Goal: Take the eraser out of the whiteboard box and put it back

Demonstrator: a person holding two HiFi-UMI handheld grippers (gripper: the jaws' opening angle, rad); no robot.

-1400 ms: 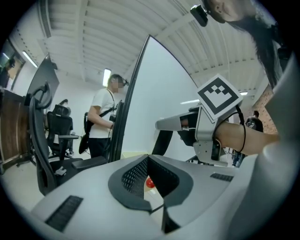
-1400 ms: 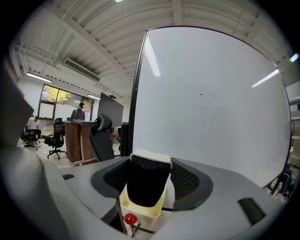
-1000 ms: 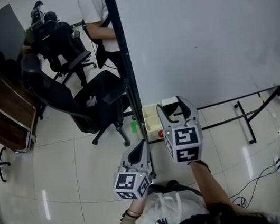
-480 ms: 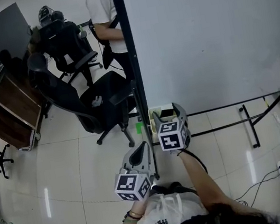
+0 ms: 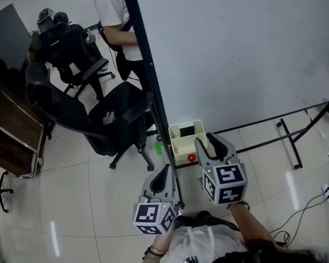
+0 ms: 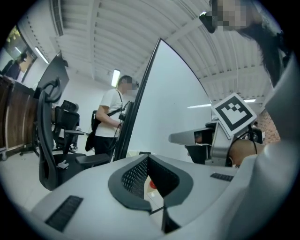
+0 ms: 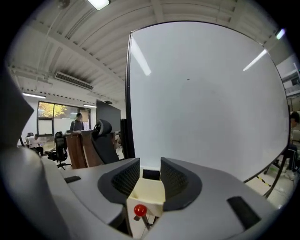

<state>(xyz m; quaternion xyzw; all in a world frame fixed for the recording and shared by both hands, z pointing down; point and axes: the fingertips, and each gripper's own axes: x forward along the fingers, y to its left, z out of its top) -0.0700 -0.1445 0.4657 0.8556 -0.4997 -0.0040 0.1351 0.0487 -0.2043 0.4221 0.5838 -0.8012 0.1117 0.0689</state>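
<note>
A cream whiteboard box [image 5: 198,142] hangs at the whiteboard's [image 5: 242,38] lower left corner, and the black eraser [image 5: 186,131] lies inside it. A red knob [image 5: 190,158] sits on its near side. My right gripper [image 5: 208,142] hovers just short of the box, a little to its right. Its jaws are closing with nothing between them. In the right gripper view the box [image 7: 149,192], the eraser [image 7: 151,175] and the knob [image 7: 139,210] show through the gap of the right gripper [image 7: 150,180]. My left gripper [image 5: 166,171] hangs lower left of the box, shut and empty.
The whiteboard's black frame post [image 5: 144,68] rises left of the box, and its stand legs [image 5: 286,141] run along the floor to the right. Black office chairs [image 5: 105,116], a wooden desk [image 5: 6,127] and a standing person [image 5: 113,17] are to the left.
My right gripper has pulled back from over the box toward me and its jaws have narrowed. The eraser stays in the box. The left gripper has not moved.
</note>
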